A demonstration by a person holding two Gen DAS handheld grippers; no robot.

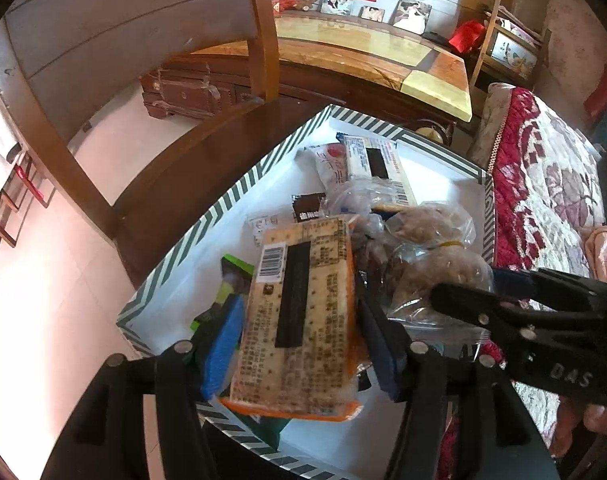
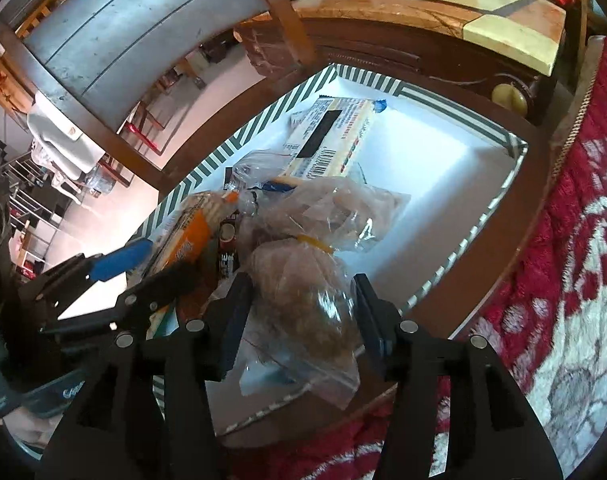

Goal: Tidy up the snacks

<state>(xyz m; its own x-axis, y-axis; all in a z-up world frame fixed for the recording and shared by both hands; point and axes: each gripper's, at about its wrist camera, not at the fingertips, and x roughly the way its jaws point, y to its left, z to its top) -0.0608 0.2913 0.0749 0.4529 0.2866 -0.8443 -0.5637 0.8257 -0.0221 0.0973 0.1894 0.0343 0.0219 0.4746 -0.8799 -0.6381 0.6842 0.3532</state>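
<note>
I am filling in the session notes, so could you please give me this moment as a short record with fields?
container: striped-rim box on a wooden chair seat
left gripper: jaws either side of the orange cracker pack, which lies over the box's near rim
right gripper: jaws astride the clear bag of brown snacks, pads not pressing
also in box: blue-and-white pack, small dark packet
surroundings: red floral quilt

A white open box with a striped rim (image 1: 223, 204) sits on a brown wooden chair seat (image 1: 191, 152), beside a red-and-white quilted bed cover (image 1: 543, 184). Inside lie an orange-edged flat cracker packet (image 1: 299, 312), clear plastic bags of brown snacks (image 2: 303, 292) to its right, and a white barcoded packet (image 2: 335, 136) behind them.
</note>
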